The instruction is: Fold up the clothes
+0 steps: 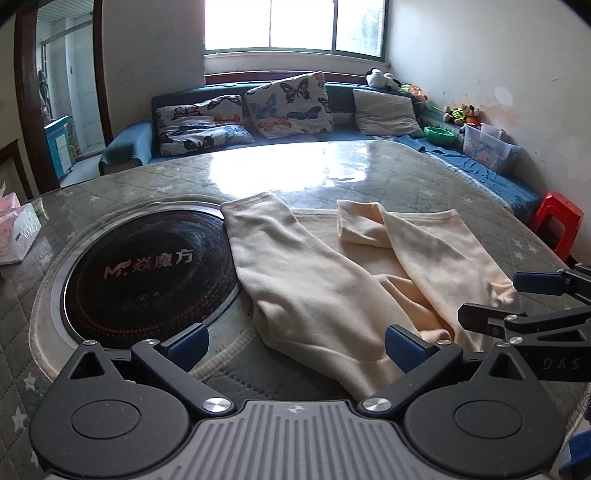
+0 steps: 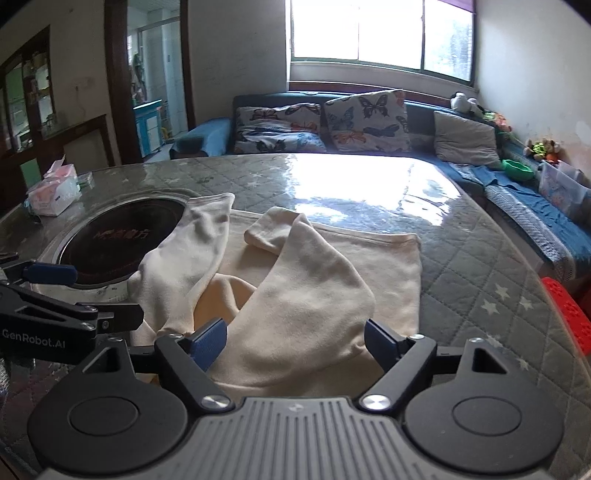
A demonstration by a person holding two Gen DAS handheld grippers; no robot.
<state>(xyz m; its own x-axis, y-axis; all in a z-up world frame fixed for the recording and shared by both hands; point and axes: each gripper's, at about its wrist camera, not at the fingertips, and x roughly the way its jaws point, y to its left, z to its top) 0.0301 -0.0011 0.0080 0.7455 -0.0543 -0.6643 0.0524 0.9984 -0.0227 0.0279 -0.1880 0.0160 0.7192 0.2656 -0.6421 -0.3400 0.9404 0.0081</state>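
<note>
Daylight enters from the rear window (image 1: 295, 26), which is overexposed to white in both views. Strong glare covers the glossy far desk (image 2: 369, 184). Foreground is dimmer, with soft shadows. Fisheye curvature and dark vignetting mark the corners; focus is acceptable.

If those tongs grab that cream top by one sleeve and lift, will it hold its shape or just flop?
It will probably flop: the cream top already lies in soft folds and creases. The sleeve looks thick and fleecy, so it should grip well rather than slip. The rest may drag along the glossy table.
</note>
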